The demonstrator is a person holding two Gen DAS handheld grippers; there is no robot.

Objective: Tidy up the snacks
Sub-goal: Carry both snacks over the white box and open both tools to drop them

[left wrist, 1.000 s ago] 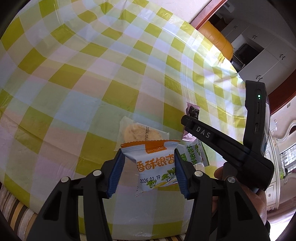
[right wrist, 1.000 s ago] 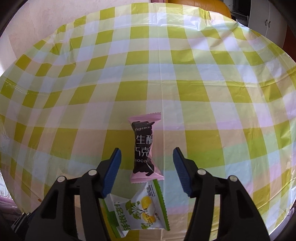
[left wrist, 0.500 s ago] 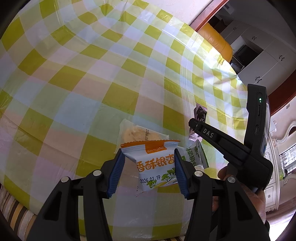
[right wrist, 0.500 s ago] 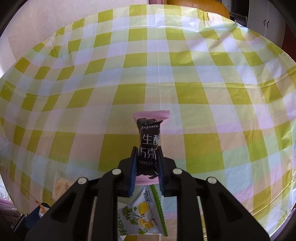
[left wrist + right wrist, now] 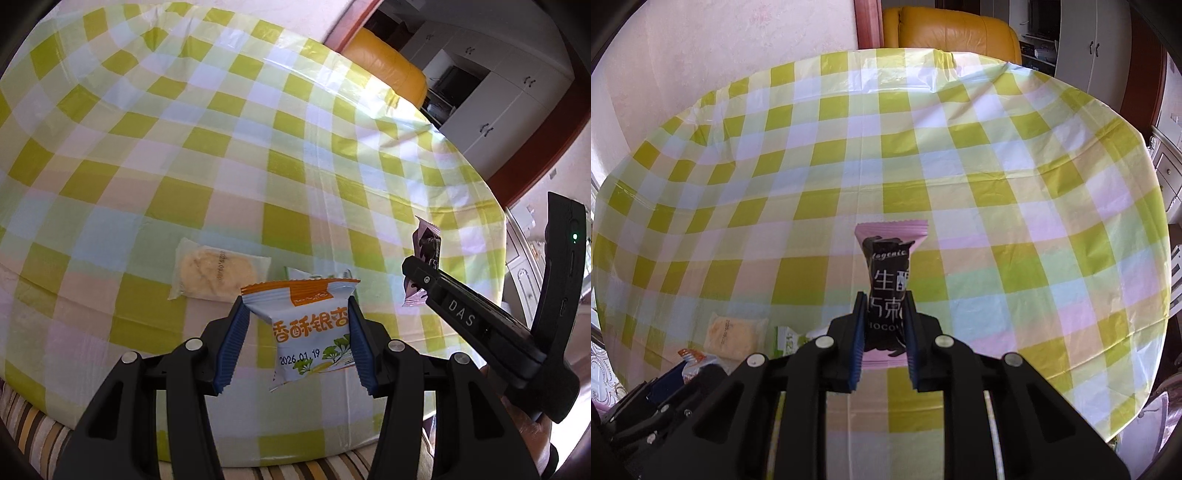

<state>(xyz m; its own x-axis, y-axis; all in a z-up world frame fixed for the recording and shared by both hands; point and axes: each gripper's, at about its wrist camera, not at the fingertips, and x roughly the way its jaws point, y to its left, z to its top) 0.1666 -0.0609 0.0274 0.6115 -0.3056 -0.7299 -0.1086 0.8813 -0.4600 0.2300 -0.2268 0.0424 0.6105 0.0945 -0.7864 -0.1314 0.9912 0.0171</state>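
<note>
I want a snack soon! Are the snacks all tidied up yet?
Not yet; nothing looks sorted so far. The left gripper holds the orange-topped packet, and the right gripper holds the pink chocolate bar. The clear-wrapped biscuit and green packet wait on the tablecloth.

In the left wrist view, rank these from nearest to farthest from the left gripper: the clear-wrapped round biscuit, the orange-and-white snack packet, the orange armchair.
1. orange-and-white snack packet: clamped between the left gripper pads.
2. clear-wrapped round biscuit: lying on the checked tablecloth, just beyond and to the left.
3. orange armchair: past the table's far edge, upper right.
</note>
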